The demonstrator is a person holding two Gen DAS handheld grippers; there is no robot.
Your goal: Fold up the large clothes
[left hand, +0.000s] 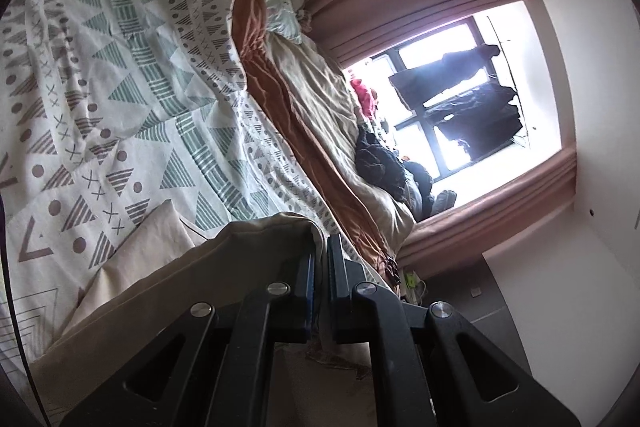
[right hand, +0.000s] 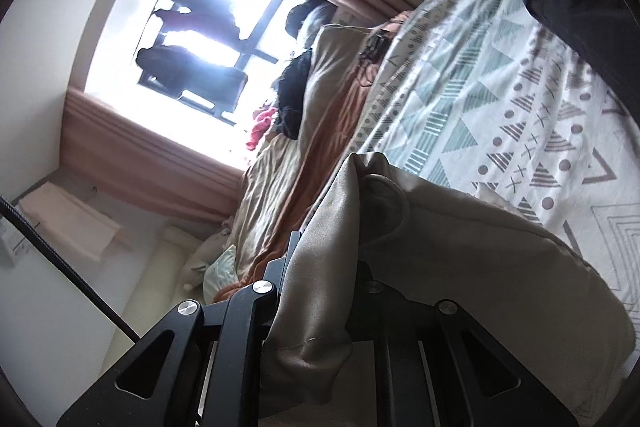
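Left wrist view shows the left gripper (left hand: 320,259) pinched together on an edge of the beige garment (left hand: 152,267); the right gripper (right hand: 320,247) clamps another edge. Fabric drapes onto the patterned bedspread (left hand: 120,67). Thin cloth could slip from either pinch, skewing the fold.

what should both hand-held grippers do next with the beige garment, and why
Probably carry the beige garment further over the patterned blanket and lay it down: the left hand-held gripper and right hand-held gripper each pinch an edge, and the cloth hangs unfolded.
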